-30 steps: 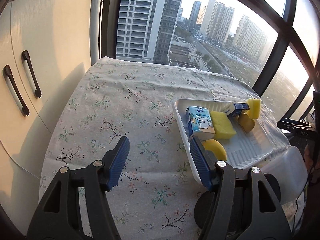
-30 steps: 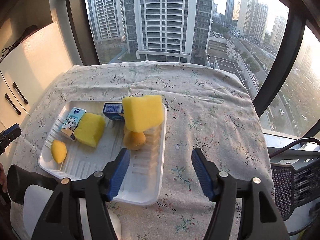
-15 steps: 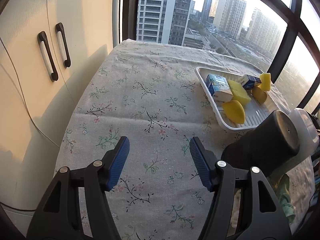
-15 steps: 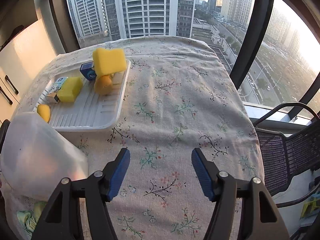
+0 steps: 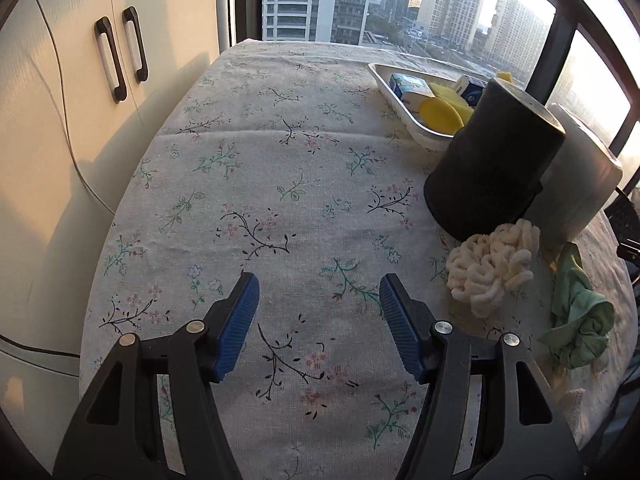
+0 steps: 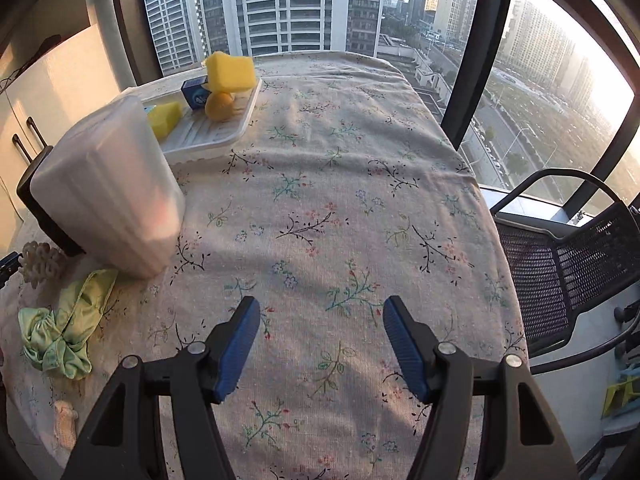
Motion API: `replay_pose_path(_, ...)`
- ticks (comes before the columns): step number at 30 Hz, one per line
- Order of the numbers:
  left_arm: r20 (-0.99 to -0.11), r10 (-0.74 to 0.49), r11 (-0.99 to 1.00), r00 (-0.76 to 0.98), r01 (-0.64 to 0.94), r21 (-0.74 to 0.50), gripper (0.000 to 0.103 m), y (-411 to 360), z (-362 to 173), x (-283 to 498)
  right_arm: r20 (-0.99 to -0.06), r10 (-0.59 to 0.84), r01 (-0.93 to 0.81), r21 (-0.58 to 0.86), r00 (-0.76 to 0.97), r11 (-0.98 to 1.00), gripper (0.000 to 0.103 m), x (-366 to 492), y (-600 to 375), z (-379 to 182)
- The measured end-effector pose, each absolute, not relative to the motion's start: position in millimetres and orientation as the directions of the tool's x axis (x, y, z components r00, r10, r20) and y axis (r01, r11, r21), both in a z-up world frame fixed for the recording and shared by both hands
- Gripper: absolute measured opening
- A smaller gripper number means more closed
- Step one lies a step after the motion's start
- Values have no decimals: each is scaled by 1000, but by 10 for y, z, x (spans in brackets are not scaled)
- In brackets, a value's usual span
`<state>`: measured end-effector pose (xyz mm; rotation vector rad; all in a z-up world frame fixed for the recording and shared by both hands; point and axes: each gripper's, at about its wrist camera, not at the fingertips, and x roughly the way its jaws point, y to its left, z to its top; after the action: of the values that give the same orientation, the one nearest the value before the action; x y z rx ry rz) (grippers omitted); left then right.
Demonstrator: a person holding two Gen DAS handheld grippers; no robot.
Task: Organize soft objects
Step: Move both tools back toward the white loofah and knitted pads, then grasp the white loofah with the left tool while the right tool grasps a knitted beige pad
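**Grippers hover, soft goods crowd the containers**

We hold the left gripper [image 5: 319,294] and right gripper [image 6: 321,318] spread wide, grasping nothing. At right in the left view, the cream chenille bundle [image 5: 491,265] touches the black cylinder [image 5: 490,160]; the green cloth [image 5: 576,320] lies nearby (near the table's edge). We judge a careless reach could topple the cylinder or the translucent container [image 6: 108,196]. Bare tablecloth [image 5: 260,168] fills centre and left.

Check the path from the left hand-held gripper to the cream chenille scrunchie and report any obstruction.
Nothing visible blocks it. The left hand-held gripper is open over bare floral tablecloth; the cream chenille scrunchie lies to its right, with the black cylindrical container just behind it.
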<state>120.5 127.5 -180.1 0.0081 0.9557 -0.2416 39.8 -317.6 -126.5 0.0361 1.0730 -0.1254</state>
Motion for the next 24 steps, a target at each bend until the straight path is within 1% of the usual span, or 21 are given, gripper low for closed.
replay_pose_path(4,-814,-216,961,540,263,-81,61,1217,-1837,980,-890,-80,77,-51,448,996,72,61,-2965,-1304)
replay_pose_path(8,-806,-223,945,549,324,-41,61,1054,-1826,814,-895,-12,12,-7,446,1000,74,-230,-2686,-1325)
replay_pose_path(9,-804,-230,939,548,342,-35,61,998,-1822,786,-894,4,-2,4,448,1000,81,-287,-2606,-1321)
replay_pose_path(10,-804,-234,933,547,360,-27,61,933,-1814,772,-893,15,-10,11,451,1000,89,-331,-2531,-1316)
replay_pose_path(12,-804,-237,919,545,395,-3,61,793,-1807,755,-885,27,-20,21,466,1000,93,-396,-2386,-1303)
replay_pose_path(19,-803,-258,858,538,509,66,61,284,-1823,742,-884,61,-38,49,463,998,93,-395,-2006,-1398)
replay_pose_path(24,-781,-227,833,582,531,154,61,37,-1811,792,-880,65,-48,48,470,998,93,-368,-1891,-1485)
